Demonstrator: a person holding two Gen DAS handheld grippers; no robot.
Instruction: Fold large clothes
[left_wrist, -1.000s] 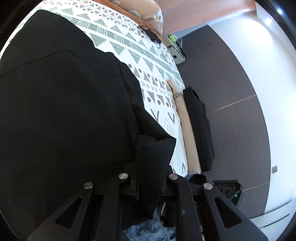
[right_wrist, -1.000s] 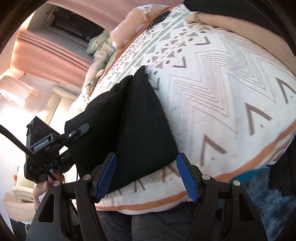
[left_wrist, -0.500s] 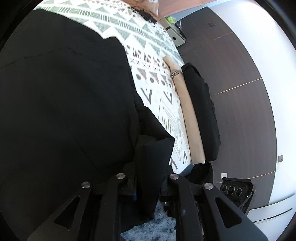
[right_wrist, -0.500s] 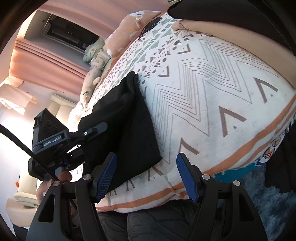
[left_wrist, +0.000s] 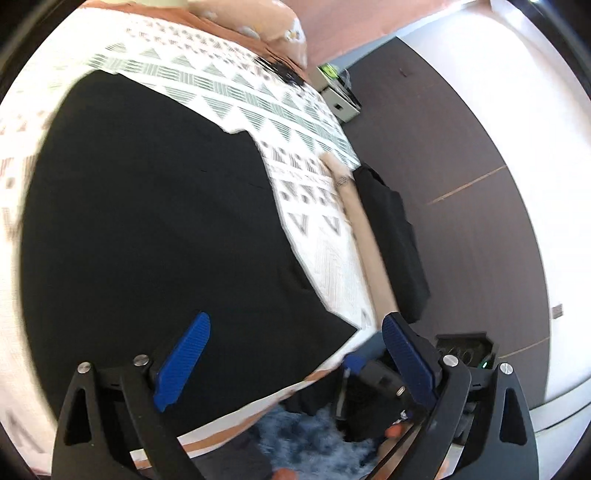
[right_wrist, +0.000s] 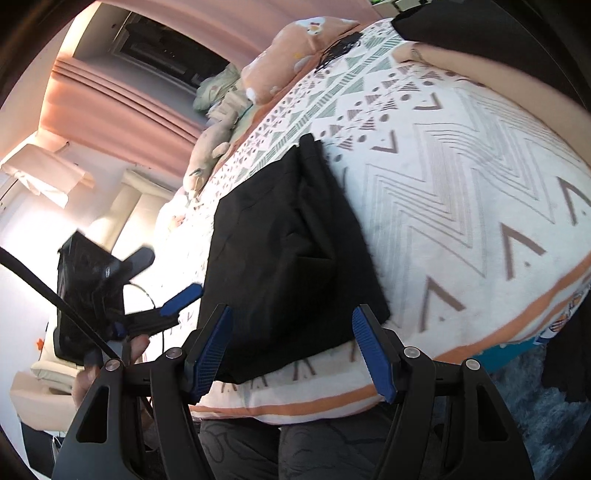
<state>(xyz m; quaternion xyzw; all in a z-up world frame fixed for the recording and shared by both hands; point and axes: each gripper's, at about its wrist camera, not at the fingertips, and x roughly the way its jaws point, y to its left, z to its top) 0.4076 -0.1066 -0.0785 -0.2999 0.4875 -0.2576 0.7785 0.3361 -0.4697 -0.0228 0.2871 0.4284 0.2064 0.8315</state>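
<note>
Black garment (left_wrist: 155, 229) lying flat and folded on the patterned blanket (left_wrist: 266, 110) of the bed, near the bed's front edge. Left tool (left_wrist: 291, 354) spread wide above the garment's near corner, gripping nothing. Right tool (right_wrist: 295, 350) also spread wide, empty, poised just over the garment's near edge (right_wrist: 288, 236). Second dark garment (left_wrist: 395, 240) draped beside the bed's far side.
</note>
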